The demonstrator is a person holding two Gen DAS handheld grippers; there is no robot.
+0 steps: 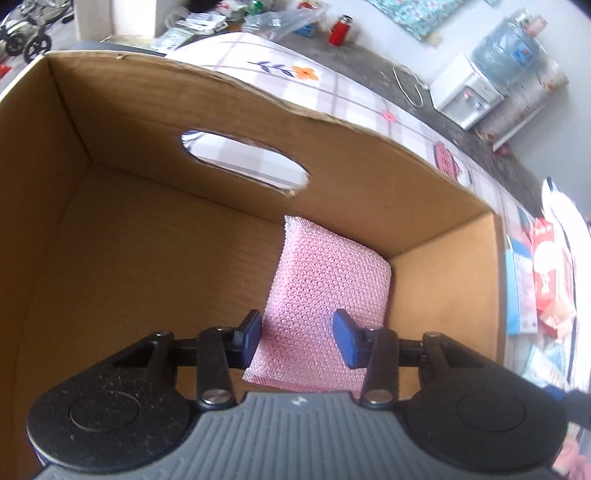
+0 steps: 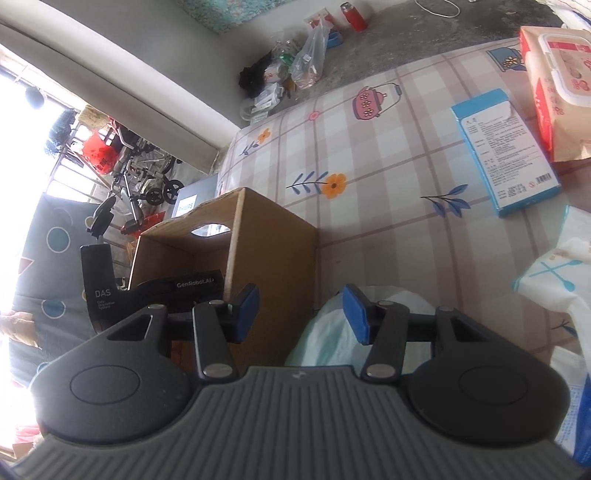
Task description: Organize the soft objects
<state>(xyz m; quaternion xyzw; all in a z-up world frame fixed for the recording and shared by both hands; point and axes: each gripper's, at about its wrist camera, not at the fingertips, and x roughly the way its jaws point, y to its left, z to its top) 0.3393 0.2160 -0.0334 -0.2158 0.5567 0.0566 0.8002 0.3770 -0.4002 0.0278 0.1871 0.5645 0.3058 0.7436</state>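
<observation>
A pink mesh scouring sponge lies inside the cardboard box, in its right corner against the far wall. My left gripper is inside the box with its blue pads either side of the sponge's near end; the jaws stand open and the right pad shows a gap. The box also shows in the right wrist view, with the left gripper's black body reaching into it. My right gripper is open and empty, hovering over a pale green-white soft pack beside the box.
The checked floral tablecloth carries a blue flat box, a red-and-white wipes pack and white tissue packs at the right. Beyond lie floor clutter, a red bottle and a water dispenser.
</observation>
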